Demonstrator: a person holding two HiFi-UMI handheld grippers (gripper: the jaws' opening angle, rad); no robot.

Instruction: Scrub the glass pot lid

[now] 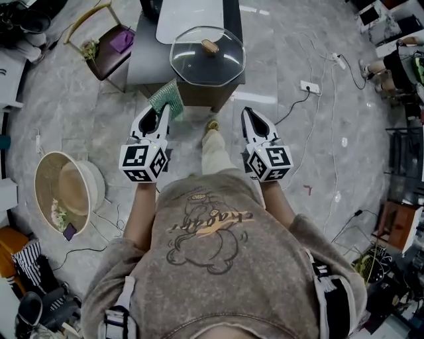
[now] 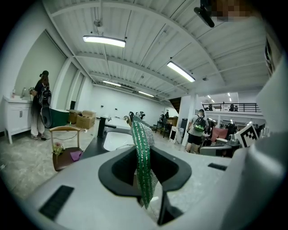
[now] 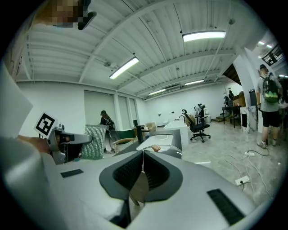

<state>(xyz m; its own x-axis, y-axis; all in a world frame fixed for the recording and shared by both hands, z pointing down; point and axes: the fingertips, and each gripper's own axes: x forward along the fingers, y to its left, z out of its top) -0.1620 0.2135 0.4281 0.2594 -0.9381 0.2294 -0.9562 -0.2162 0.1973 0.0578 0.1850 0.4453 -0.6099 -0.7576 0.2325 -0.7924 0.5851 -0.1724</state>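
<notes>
- Left gripper (image 1: 158,118): jaws clamped on a green scrub pad (image 1: 165,99). The pad stands edge-on between them and sticks out past the tips.
- Right gripper (image 1: 250,119): jaws pressed together with nothing between them.
- Both grippers are held out in front of the person's chest, side by side but apart, tips pointing toward the table (image 1: 142,63).
- Glass pot lid (image 1: 207,58): sits flat on a dark pot (image 1: 202,93) at the near edge of the table, with its wooden knob (image 1: 210,46) on top.
- The lid is ahead of the grippers, roughly centred between them. Neither gripper touches it.
- The pad is near the lid's left side but clear of it.
- A white basin (image 1: 189,16) is set into the table behind the pot.
- A chair (image 1: 106,46) stands to the table's left.
</notes>
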